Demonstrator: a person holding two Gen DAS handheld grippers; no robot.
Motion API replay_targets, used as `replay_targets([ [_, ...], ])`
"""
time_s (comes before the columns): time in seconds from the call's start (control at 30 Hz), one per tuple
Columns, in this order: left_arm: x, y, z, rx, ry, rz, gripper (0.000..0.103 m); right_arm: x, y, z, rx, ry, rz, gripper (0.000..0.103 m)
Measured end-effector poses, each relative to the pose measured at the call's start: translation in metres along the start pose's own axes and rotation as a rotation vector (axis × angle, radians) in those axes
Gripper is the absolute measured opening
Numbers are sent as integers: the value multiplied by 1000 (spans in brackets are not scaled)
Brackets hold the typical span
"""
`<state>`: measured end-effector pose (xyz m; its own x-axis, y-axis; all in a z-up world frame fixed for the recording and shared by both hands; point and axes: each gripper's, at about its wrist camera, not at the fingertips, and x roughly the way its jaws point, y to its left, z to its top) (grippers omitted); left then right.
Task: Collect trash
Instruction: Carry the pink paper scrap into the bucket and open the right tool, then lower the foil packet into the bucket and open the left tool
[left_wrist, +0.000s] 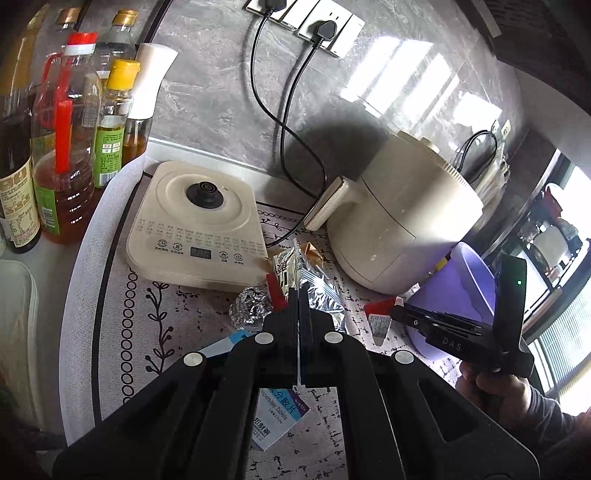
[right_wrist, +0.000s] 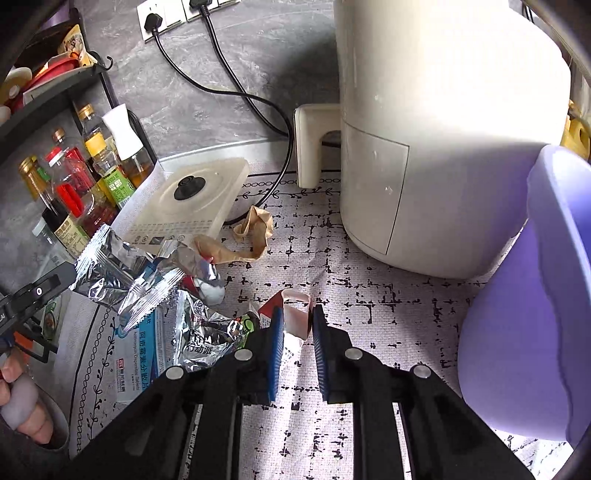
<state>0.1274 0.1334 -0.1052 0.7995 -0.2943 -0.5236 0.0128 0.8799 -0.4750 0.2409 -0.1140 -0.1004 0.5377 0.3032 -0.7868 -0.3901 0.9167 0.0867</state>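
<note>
Left wrist view only: my left gripper (left_wrist: 298, 295) is fully closed, pinching a crinkled foil wrapper (left_wrist: 295, 269) w/ a red tear strip; a crumpled foil ball (left_wrist: 249, 306) sits just left of the tips, and a flat blue-white tablet box (left_wrist: 275, 417) lies under the gripper. Beyond-left: a smooth cream kettle base (left_wrist: 195, 225) and glass oil bottles (left_wrist: 70, 147).

Right wrist view only: my right gripper (right_wrist: 298, 325), blue ribbed pads, narrowed onto a small red-white carton (right_wrist: 293, 314) standing on the patterned table mat (right_wrist: 388, 314); pads look pressed to its sides. Left of it a shiny foil heap (right_wrist: 147, 280) and brown crumpled paper (right_wrist: 255, 232). Ahead: a rounded cream appliance (right_wrist: 443, 129). Right of the gripper: a smooth purple plastic bin (right_wrist: 535, 332).
</note>
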Motion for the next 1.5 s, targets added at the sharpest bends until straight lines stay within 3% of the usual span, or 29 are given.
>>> replay_targets([
  [0.17,-12,-19,13,51,-33,-25,1,-39,0,5,1,-90,18,16],
  [0.27,-14,-32,20,75,-46,-47,1,-63,-2,7,-2,-153,6,5],
  [0.57,-7,-84,34,191,-47,-143,1,-123,-21,4,44,-272,-43,4],
  [1.1,19,-181,55,358,-26,-347,1,-205,-106,-1,234,-442,-261,5],
  [1.17,22,-192,57,379,-22,-369,1,-207,-115,-2,261,-447,-286,13],
  [1.23,26,-202,57,397,-19,-385,1,-208,-122,-4,276,-450,-297,41],
  [1.27,28,-206,57,405,-16,-393,1,-212,-123,-7,282,-473,-314,66],
  [1.33,32,-214,56,414,-9,-406,1,-219,-124,-12,286,-504,-351,69],
  [1.5,44,-228,56,426,10,-434,1,-220,-140,-23,347,-470,-372,69],
])
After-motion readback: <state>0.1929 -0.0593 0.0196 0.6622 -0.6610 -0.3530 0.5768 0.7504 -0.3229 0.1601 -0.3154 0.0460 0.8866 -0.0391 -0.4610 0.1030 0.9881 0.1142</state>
